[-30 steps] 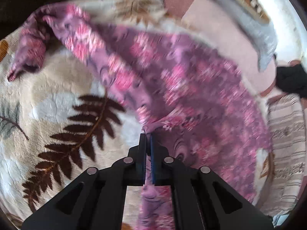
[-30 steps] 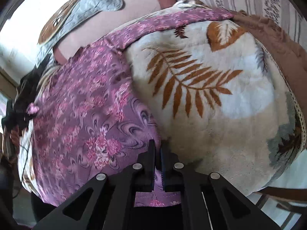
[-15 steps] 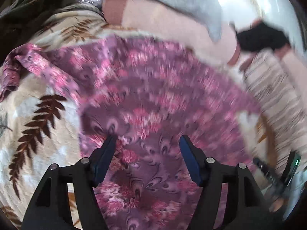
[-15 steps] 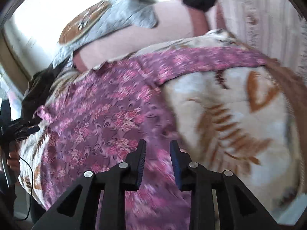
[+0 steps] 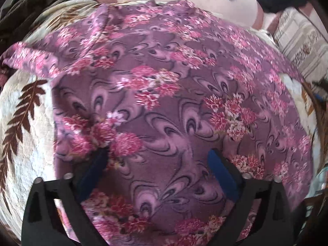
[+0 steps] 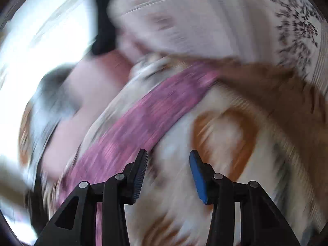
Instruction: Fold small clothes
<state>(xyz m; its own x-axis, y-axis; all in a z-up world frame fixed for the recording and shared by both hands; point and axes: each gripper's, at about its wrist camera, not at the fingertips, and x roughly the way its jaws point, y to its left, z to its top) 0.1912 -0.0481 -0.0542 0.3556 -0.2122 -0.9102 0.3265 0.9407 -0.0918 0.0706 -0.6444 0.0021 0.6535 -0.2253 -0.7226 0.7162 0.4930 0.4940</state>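
Lying spread on the fern-print blanket, the floral garment is risking wrinkles: both the left hand-held gripper and right hand-held gripper are releasing, jaws just opening, nothing between them.

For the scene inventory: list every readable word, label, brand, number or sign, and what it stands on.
None: no readable text in either view.
The purple floral garment and the leaf-print blanket carry only patterns.
The right wrist view is too motion-blurred to show any lettering.
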